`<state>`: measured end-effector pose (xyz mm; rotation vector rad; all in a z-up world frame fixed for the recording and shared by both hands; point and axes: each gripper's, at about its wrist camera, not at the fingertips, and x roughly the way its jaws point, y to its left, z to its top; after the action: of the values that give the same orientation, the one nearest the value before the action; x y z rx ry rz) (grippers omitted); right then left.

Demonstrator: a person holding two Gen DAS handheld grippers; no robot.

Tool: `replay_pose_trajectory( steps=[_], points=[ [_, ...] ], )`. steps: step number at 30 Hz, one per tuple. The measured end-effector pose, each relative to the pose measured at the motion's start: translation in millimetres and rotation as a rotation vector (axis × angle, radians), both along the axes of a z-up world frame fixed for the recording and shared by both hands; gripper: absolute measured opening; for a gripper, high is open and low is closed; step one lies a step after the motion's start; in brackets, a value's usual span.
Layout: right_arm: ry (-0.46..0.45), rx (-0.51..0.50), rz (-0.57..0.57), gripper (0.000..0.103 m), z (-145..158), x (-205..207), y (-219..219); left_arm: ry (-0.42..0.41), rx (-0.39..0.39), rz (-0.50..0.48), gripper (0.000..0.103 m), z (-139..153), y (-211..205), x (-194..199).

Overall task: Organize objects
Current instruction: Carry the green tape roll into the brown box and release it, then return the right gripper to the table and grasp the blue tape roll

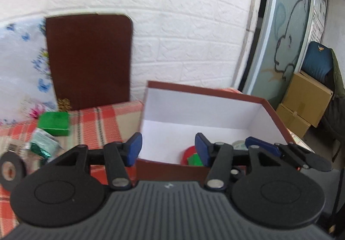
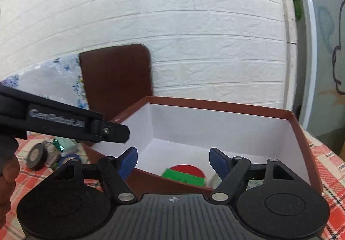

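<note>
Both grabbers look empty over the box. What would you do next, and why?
Probably swing the left hand-held gripper toward the black tape roll: its jaws are open and empty, a few items already lie in the box, and the roll sits outside on the cloth.

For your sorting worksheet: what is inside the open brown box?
Inside the brown box, near its front wall, lie a red round thing, a green packet on it, and a pale round lid-like thing. The front wall and the grippers hide the rest.
</note>
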<state>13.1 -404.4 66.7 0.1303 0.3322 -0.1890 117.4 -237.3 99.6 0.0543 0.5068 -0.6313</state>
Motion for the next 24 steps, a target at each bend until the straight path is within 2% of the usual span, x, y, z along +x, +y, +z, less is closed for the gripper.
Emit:
replay_pose_trajectory(
  steps=[4, 12, 19, 20, 22, 23, 24],
  points=[
    [-0.016, -0.005, 0.044, 0.073, 7.3, -1.5, 24.6, -0.028, 0.016, 0.069, 0.056, -5.6, 39.6, -4.7],
    [0.033, -0.019, 0.134, 0.074, 2.2, 7.3, 84.7, 0.062, 0.093, 0.25, 0.056, -56.8, 127.5, 11.5],
    [0.142, -0.027, 0.258, 0.074, -27.0, 27.9, 142.0, 0.12, 0.169, 0.501, 0.056, -112.7, 220.9, 39.0],
    [0.158, -0.03, 0.277, 0.074, -31.4, 33.5, 150.5, 0.115, 0.172, 0.54, 0.064, -121.1, 234.2, 42.2],
    [0.181, -0.042, 0.31, 0.074, -39.1, 46.2, 166.4, 0.063, 0.107, 0.566, 0.074, -131.4, 259.0, 38.9],
    [0.189, -0.055, 0.318, 0.072, -42.3, 53.2, 173.4, 0.073, 0.041, 0.561, 0.074, -131.7, 267.2, 39.0],
    [0.194, -0.075, 0.317, 0.071, -45.0, 61.2, 179.2, 0.071, 0.021, 0.561, 0.074, -131.3, 269.2, 39.9]
  ],
)
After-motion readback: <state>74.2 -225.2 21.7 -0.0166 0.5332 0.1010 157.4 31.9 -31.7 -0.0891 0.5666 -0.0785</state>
